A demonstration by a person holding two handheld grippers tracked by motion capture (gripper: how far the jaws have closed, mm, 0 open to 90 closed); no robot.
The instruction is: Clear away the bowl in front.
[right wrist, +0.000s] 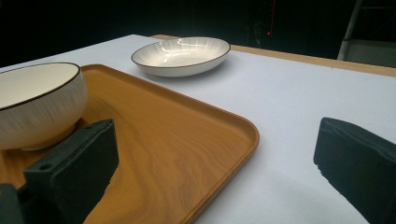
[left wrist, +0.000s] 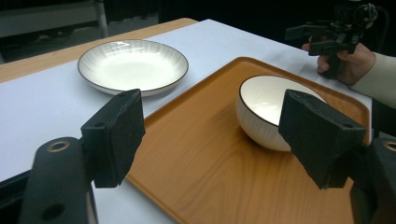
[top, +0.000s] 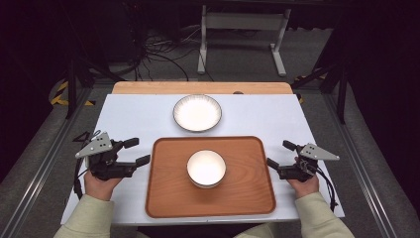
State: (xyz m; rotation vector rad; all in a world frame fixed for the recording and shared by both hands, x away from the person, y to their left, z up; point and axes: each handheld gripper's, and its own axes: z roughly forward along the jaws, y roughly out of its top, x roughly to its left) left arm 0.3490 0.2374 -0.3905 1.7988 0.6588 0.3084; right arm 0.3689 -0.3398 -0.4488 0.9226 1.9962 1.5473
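A brown wooden tray (top: 242, 198) lies on the white table near the front edge. A white bowl (top: 206, 168) with a dark rim stands upright at its middle. Behind the tray rests a shallow white plate (top: 197, 112). My left gripper (top: 139, 151) hovers just off the tray's left edge, open, jaws pointing at the tray. In the left gripper view the tray (left wrist: 201, 154) and bowl (left wrist: 266, 109) lie ahead of the open jaws. My right gripper (top: 277, 153) is open by the tray's right edge. In the right gripper view that edge (right wrist: 224, 140) lies between the jaws, untouched.
The white table top (top: 133, 116) has bare room on both sides of the plate. A wooden strip (top: 148, 88) runs along the far edge. Beyond it stand a white metal frame (top: 242, 29) and cables on the floor.
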